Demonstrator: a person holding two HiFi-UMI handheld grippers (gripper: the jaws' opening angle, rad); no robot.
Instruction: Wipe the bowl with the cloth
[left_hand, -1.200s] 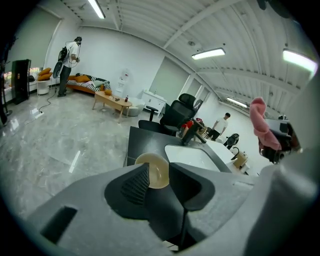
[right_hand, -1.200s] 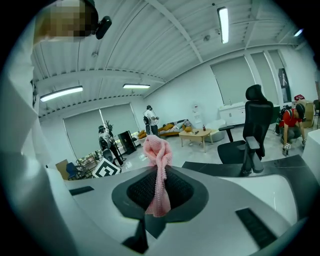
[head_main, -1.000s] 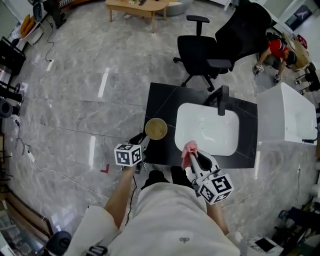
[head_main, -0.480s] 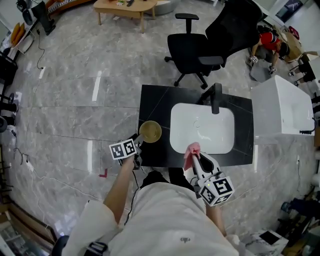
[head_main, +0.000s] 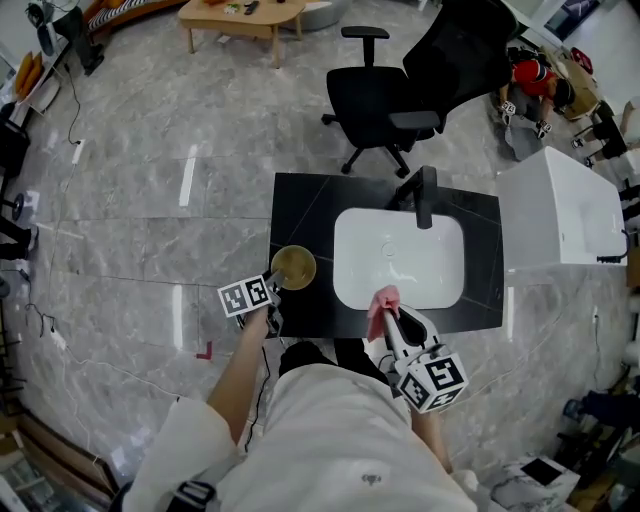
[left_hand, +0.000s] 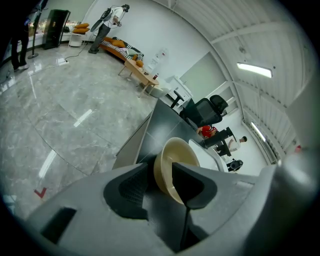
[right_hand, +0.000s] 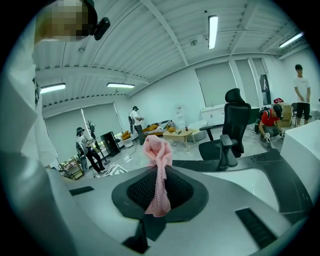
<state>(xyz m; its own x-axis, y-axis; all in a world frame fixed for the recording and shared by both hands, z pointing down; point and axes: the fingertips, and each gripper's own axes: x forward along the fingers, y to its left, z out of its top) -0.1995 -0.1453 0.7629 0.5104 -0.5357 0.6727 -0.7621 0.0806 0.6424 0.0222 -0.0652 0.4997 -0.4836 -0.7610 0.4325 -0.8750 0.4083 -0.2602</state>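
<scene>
We look down on a grey marble floor (head_main: 140, 200) with a black counter (head_main: 300, 205) in the middle of it; a white sink (head_main: 400, 262) is set into the counter, and a dark faucet (head_main: 425, 195) stands at its far edge. A black office chair (head_main: 372, 95) stands beyond the counter; a white cabinet (head_main: 560, 215) stands just to its right; a low wooden table (head_main: 240, 12) sits well away at the top of the head view.

The bowl (head_main: 293, 266), pale yellow and round, rests upright on the counter just left of the sink, near the front left corner. Our left gripper (head_main: 273, 282) reaches it from the near side; in the left gripper view its jaws stand wide apart with the bowl's near rim between them, one jaw outside the wall and one over the inside; we cannot tell whether either pad touches the rim, and we see no squeeze on it.

Our right gripper (head_main: 392, 320) hangs over the front edge of the counter, at the sink's near rim; its jaws are closed on the cloth (head_main: 381, 306), a pink knitted piece pinched between the pads, with a bunched end standing up past the tips and a strip hanging down between them.
</scene>
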